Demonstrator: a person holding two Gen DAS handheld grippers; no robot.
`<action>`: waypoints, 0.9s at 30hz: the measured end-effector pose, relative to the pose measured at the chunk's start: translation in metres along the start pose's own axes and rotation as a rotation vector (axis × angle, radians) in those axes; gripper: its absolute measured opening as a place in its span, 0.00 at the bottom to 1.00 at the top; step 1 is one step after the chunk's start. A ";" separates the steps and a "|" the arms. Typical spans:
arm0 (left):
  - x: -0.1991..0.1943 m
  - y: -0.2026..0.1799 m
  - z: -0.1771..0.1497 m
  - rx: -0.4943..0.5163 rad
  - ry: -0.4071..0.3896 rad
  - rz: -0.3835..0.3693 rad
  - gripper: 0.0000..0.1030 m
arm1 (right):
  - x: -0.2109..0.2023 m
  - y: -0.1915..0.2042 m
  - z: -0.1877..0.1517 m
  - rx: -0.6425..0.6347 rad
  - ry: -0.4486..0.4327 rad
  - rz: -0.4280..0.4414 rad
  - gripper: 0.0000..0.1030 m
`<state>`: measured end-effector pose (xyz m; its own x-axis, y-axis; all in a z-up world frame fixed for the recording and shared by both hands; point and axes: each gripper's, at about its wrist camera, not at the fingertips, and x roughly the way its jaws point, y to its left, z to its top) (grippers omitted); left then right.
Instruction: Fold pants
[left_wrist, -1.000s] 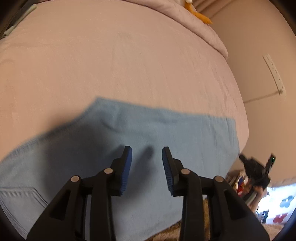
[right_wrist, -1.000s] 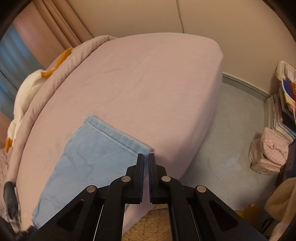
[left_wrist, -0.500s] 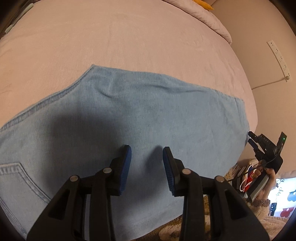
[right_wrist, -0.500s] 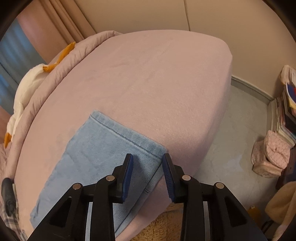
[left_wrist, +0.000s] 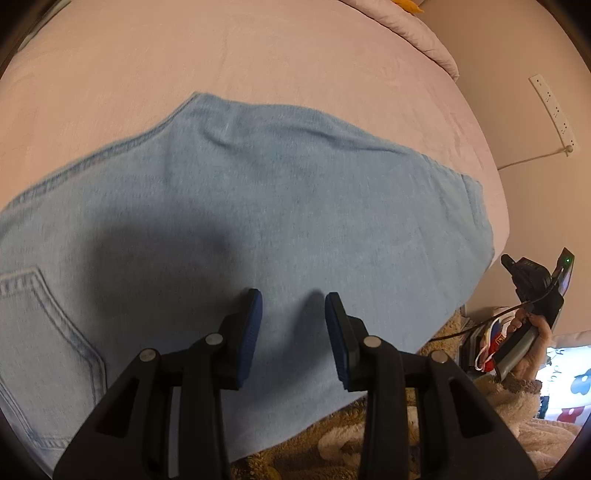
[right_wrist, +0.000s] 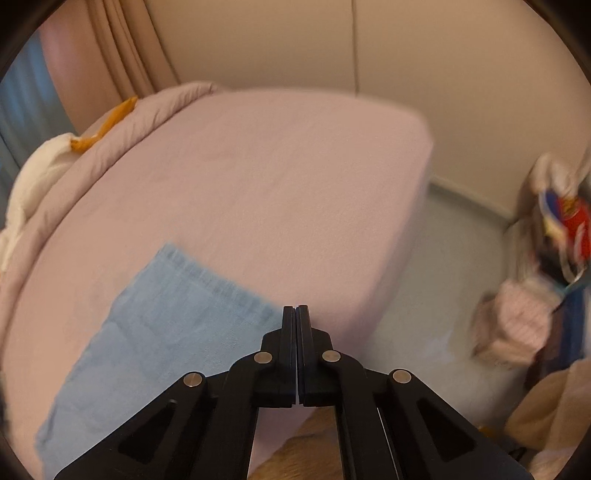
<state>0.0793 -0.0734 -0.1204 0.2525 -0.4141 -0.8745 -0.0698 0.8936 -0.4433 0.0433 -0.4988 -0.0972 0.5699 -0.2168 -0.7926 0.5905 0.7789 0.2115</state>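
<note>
Light blue denim pants (left_wrist: 280, 206) lie flat on the pink bed (left_wrist: 258, 55), with a back pocket at the lower left. My left gripper (left_wrist: 293, 325) is open and empty just above the pants near their front edge. In the right wrist view the pants' leg end (right_wrist: 155, 332) lies at the lower left of the bed (right_wrist: 277, 184). My right gripper (right_wrist: 296, 312) is shut with nothing seen between its jaws, at the hem corner near the bed's front edge. It also shows in the left wrist view (left_wrist: 535, 291), beyond the pants' right end.
A rolled pink duvet with a white and orange plush (right_wrist: 44, 162) lies along the bed's far side. The floor (right_wrist: 443, 295) to the right holds stacked clothes and books (right_wrist: 546, 266). A power strip (left_wrist: 554, 110) hangs on the wall. A brown fuzzy rug (left_wrist: 332, 443) lies below.
My right gripper opened half a second ago and has now closed again, pulling back and swinging right. My left gripper stayed open and lifted slightly over the pants.
</note>
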 end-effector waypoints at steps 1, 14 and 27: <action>0.000 0.001 -0.001 -0.005 0.002 -0.004 0.34 | 0.001 -0.002 0.001 0.009 0.011 0.013 0.01; 0.001 -0.004 -0.008 -0.005 0.010 -0.011 0.34 | 0.012 -0.005 0.001 0.054 0.120 0.145 0.08; -0.004 0.006 -0.014 -0.023 0.004 -0.049 0.34 | 0.027 0.006 0.004 0.007 0.090 0.073 0.11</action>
<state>0.0645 -0.0685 -0.1224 0.2524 -0.4580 -0.8524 -0.0798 0.8681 -0.4900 0.0646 -0.5019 -0.1150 0.5578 -0.1055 -0.8232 0.5537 0.7862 0.2744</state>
